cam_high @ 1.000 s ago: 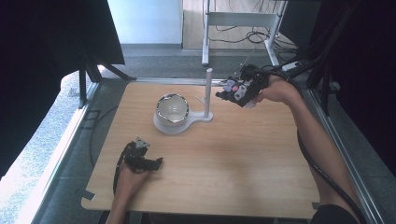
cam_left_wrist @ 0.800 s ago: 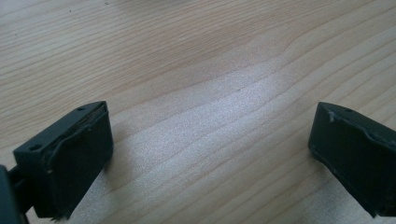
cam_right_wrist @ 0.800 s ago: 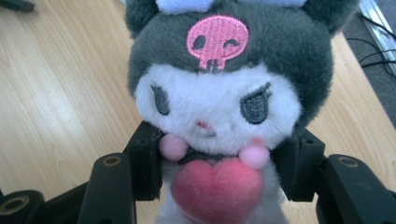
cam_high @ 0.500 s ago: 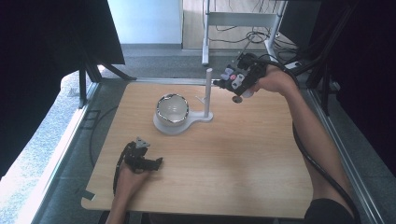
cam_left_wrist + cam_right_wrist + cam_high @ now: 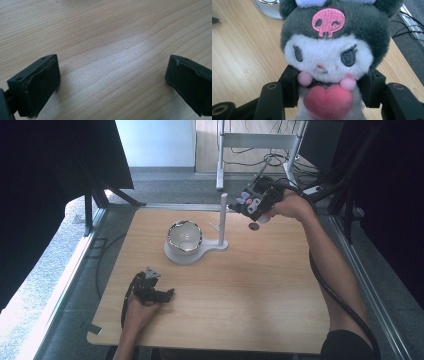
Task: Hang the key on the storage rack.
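A plush toy with a dark grey hood, a pink skull patch, a white face and a pink heart sits between the jaws of my right gripper, which is shut on its body. In the high view that right gripper holds the plush toy in the air, just right of the top of a white post. The post rises from a white stand that carries a shiny bowl. My left gripper rests on the table near the front left. Its jaws stand wide apart around my left gripper midpoint, over bare wood.
The wooden table has metal frame rails along both sides. A white rack and cables lie on the floor beyond the far edge. A small dark round spot lies on the table under the right hand.
My right gripper has carried the plush toy up and toward the far edge, closer to the top of the post. The left gripper has stayed where it was.
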A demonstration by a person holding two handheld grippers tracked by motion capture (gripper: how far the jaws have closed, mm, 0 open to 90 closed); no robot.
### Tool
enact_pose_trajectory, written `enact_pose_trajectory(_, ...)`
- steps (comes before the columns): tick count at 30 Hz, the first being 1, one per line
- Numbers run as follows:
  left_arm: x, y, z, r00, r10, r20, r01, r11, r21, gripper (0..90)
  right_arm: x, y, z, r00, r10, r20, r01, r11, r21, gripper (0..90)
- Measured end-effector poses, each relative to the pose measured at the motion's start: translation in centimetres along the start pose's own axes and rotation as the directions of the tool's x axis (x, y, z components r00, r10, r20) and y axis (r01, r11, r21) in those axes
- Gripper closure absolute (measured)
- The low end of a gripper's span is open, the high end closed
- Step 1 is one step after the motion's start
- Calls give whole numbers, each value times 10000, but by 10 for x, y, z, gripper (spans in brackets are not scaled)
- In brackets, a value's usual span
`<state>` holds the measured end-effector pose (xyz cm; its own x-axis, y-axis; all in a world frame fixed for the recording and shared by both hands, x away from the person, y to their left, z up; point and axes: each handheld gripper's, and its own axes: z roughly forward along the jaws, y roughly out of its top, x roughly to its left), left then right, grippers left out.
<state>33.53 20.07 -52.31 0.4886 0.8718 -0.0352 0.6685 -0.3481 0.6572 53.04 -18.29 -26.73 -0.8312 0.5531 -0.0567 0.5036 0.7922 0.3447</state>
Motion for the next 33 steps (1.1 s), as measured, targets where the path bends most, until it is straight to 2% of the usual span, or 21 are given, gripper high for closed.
enact_pose_trajectory(15,0,0,0,10000,11,-22,-11,10000,0,0,-12,-15,20,9989,466,-51,-464,9986,236,433)
enact_pose_trajectory(25,0,0,0,10000,9,-35,-9,10000,-30,0,-14,-15,32,9980,621,-103,-618,9977,276,433)
enact_pose_trajectory(33,0,0,0,10000,7,-30,-7,10000,-29,0,-10,-13,40,9990,435,-40,-433,9981,442,429)
